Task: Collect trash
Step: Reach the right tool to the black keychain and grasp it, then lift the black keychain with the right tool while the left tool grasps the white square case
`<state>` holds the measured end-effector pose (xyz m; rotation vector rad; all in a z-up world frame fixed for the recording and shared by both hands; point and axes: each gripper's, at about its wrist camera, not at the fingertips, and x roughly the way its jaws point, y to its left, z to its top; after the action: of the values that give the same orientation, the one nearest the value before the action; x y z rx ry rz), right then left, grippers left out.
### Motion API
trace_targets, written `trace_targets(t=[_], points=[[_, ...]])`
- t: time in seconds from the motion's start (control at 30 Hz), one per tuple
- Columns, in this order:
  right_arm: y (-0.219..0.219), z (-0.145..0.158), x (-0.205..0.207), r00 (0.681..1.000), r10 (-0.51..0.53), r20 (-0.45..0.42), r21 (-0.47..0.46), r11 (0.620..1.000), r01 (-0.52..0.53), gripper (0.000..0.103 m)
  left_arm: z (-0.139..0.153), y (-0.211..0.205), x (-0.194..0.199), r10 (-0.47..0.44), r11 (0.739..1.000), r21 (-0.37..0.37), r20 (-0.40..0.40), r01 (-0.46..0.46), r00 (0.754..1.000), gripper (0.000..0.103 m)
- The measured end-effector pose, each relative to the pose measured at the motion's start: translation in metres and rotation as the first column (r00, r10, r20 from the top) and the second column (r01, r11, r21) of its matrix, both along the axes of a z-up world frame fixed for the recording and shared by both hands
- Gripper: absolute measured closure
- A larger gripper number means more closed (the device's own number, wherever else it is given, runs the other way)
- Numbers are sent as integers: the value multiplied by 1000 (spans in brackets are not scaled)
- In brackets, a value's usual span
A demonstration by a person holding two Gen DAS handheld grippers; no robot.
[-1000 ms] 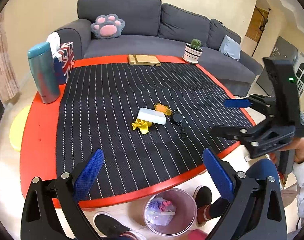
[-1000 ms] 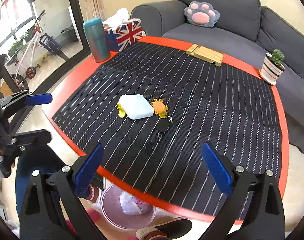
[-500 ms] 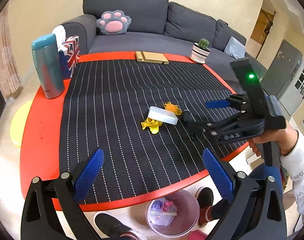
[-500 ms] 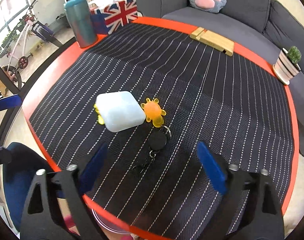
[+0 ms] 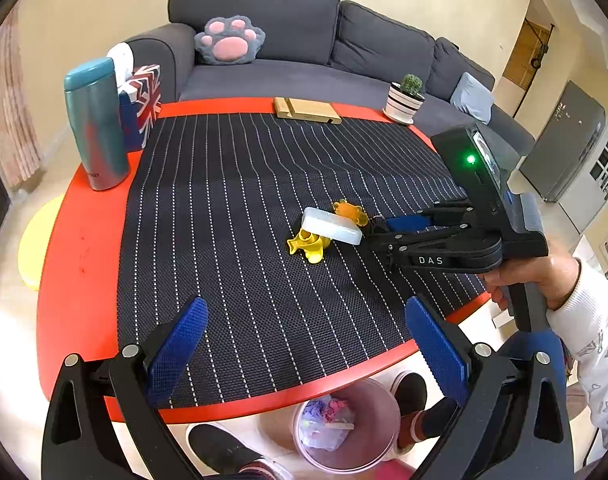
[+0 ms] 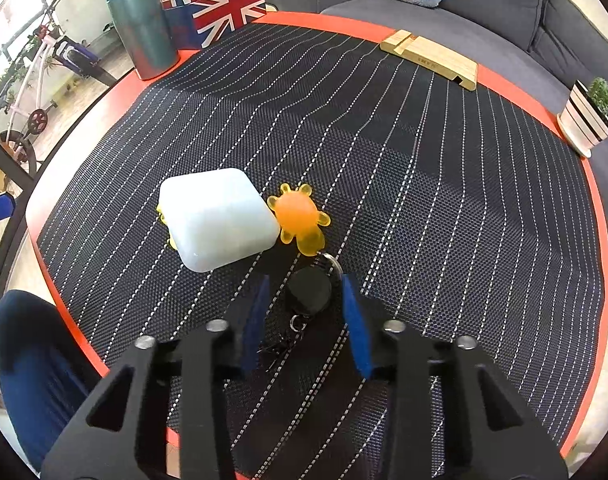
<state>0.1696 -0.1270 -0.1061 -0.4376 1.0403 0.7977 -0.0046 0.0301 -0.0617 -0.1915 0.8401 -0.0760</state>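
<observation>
My right gripper [image 6: 305, 304] had come down from well above the near edge of the tabletop [image 5: 76, 248] to the cluster of small things in the middle of the striped mat [image 5: 240, 184]. Its jaws, spread wide a moment before, had narrowed and now bracketed the black badge reel [image 6: 307, 292], a blue pad just beside each flank. I could not tell whether the pads had touched it yet; a thin gap seemed to remain on both sides, so I judged the grasp not yet made. The reel lay flat on the mat with its clip trailing toward me and its ring touching the orange bear charm [image 6: 300, 222]. That link mattered: lifting the reel would probably drag the bear along, and the bear sat against the white square case [image 6: 220, 218], which rested partly on a yellow toy [image 5: 308, 245].

My left gripper [image 5: 304, 354] hung over the near edge of the tabletop, its jaws spread wide and holding nothing, much as before.

The bin [image 5: 345, 426] stood on the floor below that edge, between my shoes, already holding crumpled purple and pink scraps and a pale wrapper. A Union Jack tissue box [image 6: 224, 8] stood at the far corner beside a teal flask [image 6: 142, 24], with white tissue poking out.
</observation>
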Motion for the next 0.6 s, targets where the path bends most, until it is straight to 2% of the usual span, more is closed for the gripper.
trace_targets(t=[0.03, 0.27, 0.6], points=[[0, 0, 0, 1000, 2, -1, 1, 1000, -2, 76, 0, 0, 0, 0, 1000, 0, 0, 0, 1000, 8], [-3, 3, 0, 1000, -3, 0, 20, 1000, 3, 76, -1, -4, 4, -9, 1000, 6, 1, 9, 1000, 8], [-19, 24, -5, 1000, -27, 7, 67, 997, 26, 76, 5, -12, 17, -39, 999, 31, 7, 39, 999, 8]])
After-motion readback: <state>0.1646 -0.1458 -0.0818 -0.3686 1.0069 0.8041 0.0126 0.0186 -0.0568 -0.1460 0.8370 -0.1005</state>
